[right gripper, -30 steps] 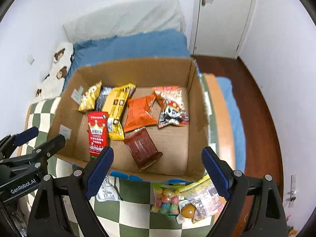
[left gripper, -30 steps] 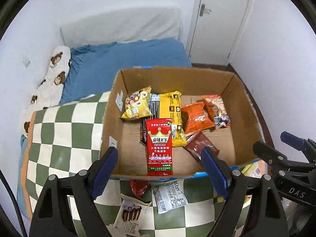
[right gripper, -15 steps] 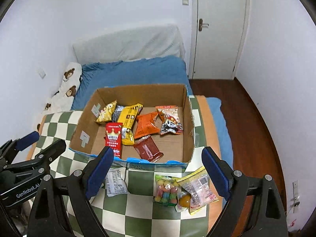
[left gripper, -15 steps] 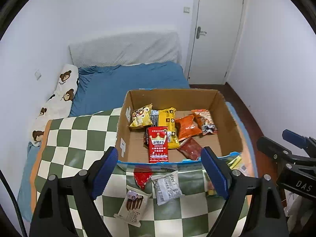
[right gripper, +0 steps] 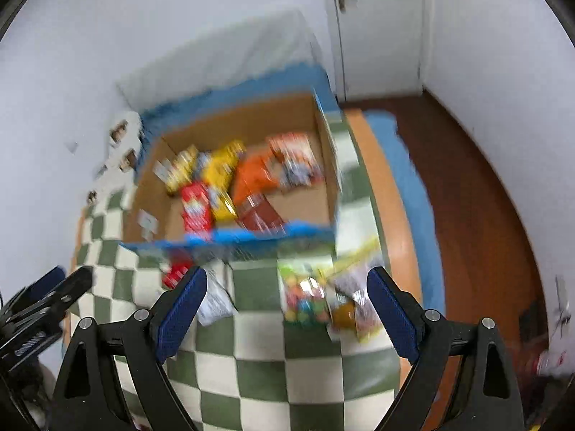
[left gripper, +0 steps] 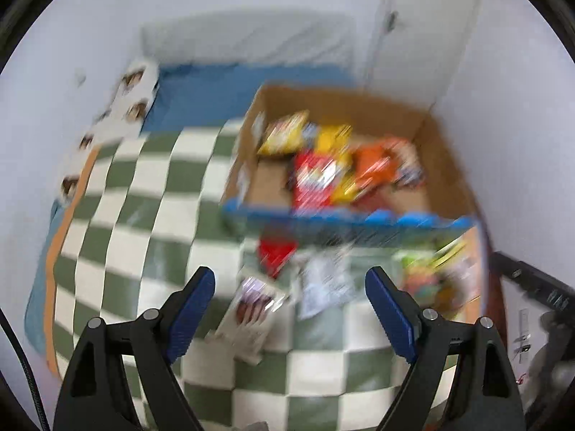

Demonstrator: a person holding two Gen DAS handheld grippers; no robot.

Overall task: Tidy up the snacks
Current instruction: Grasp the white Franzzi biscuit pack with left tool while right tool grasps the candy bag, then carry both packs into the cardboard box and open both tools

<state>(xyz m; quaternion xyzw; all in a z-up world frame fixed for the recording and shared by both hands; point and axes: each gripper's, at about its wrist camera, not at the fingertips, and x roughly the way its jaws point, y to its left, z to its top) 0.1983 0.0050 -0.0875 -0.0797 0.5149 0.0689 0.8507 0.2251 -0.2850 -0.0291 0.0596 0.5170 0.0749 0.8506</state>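
A cardboard box is seen on a green-and-white checked blanket, already loaded with a jumble of snack packets: a yellow packet, a red packet, an orange packet and a dark red packet among them. The sorting is judged to be partly done, for several packets are left lying on the blanket in front of the box: a small red packet, a white packet, a pale packet with brown sticks pictured on it, a bag of coloured sweets and a clear bag with yellow edging just beside it. The left gripper is held above the pale packet with its jaws wide and nothing between them; the right gripper is likewise spread wide and empty over the bag of sweets. Both views are smeared by motion, so no brand, label or lettering on any packet can be read. Faint lettering on the left gripper's body, seen in the right view, is too blurred to be made out.
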